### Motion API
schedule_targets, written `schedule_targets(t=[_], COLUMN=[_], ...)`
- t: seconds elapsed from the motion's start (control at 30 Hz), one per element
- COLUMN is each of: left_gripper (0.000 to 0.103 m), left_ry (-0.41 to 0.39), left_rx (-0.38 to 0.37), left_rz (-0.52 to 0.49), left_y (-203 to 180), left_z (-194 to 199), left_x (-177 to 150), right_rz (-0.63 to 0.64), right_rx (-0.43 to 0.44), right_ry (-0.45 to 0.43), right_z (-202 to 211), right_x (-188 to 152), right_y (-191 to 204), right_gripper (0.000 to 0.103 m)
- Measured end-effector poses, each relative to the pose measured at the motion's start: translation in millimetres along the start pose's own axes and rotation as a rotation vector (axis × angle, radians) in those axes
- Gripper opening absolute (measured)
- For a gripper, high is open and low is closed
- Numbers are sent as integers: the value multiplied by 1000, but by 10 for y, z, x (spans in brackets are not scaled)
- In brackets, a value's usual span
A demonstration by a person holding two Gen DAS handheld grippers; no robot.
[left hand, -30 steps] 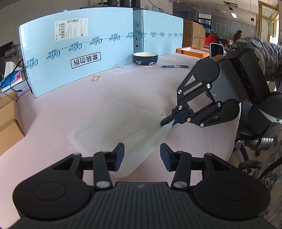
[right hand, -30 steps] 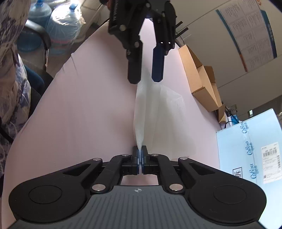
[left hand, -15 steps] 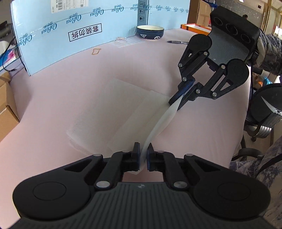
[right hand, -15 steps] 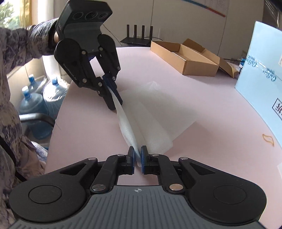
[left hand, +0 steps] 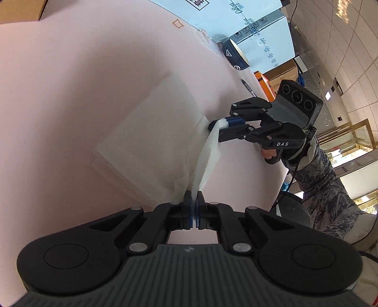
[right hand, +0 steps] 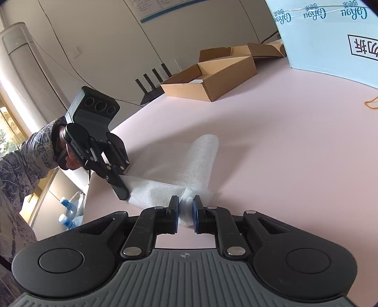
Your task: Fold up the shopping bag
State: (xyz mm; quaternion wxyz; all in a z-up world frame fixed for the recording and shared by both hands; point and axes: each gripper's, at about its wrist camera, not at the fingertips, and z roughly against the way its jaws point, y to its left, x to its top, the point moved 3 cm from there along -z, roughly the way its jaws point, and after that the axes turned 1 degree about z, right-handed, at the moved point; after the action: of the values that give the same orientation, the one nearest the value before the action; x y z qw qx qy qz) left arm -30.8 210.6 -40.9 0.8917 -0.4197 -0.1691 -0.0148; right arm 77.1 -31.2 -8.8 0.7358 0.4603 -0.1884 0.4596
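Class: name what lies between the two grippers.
A lifted strip of the white shopping bag spans from left gripper to right gripper, clearest in the left wrist view.

You had one white shopping bag (left hand: 151, 132), two grippers, left (left hand: 194, 207) and right (right hand: 185, 211), one dark bowl (left hand: 235, 55), one pen (left hand: 248, 86), and one open cardboard box (right hand: 212, 80).

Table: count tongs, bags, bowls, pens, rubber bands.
Tongs: 2 (left tongs, right tongs)
Shopping bag: 1
Bowl: 1
Pen: 1
Rubber band: 1
Total: 6
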Motion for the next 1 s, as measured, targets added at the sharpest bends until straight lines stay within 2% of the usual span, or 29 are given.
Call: schedule_targets(t=[0.1,0.17,0.27,0.3,0.37,0.4,0.53,0.63,0.7,0.73,0.8,0.83,0.97,1.0], left_gripper=[4,4,4,4,4,4,4,4,4,4,4,4,4,4], left_ry=[-5,-8,-11,-11,-12,-12,-7,-3,-3,-2,3,8,26,27], left_rx=[-39,-65,-97,-99,-97,-95,-93,-92,-90,-89,-94,-99,-109,-110], left_rz=[48,79,111,113,115,116,127,134,135,137,141,145,153,153], left_y=[74,128,202,204,196,192,210,219,222,225,242,257,295,295], left_z=[45,68,88,81,71,70,80,82,79,62,63,67,75,75], left_x=[-46,-67,-93,-95,-85,-84,-79,-72,-71,-65,-66,-66,-61,-61], right_rz=[9,42,110,135,238,298,538,724,898,1043,1261,1425,1686,1723], right_rx=[-31,-82,-129,-149,-243,-301,-483,-551,-598,-643,-724,-765,-771,-769], right_ry=[-12,-27,-39,-45,-56,-57,-57,-78,-98,-92,-40,28,182,203], right_z=[13,22,14,3,-35,-55,-145,-126,-71,-62,-113,-162,-258,-279], right_x=[16,8,-26,-41,-92,-121,-252,-378,-485,-581,-744,-884,-1117,-1142], right_y=[-29,-1,76,89,232,306,597,860,1056,1159,1259,1278,1220,1198], right_gripper=[11,11,18,23,34,38,38,38,37,37,38,37,38,42])
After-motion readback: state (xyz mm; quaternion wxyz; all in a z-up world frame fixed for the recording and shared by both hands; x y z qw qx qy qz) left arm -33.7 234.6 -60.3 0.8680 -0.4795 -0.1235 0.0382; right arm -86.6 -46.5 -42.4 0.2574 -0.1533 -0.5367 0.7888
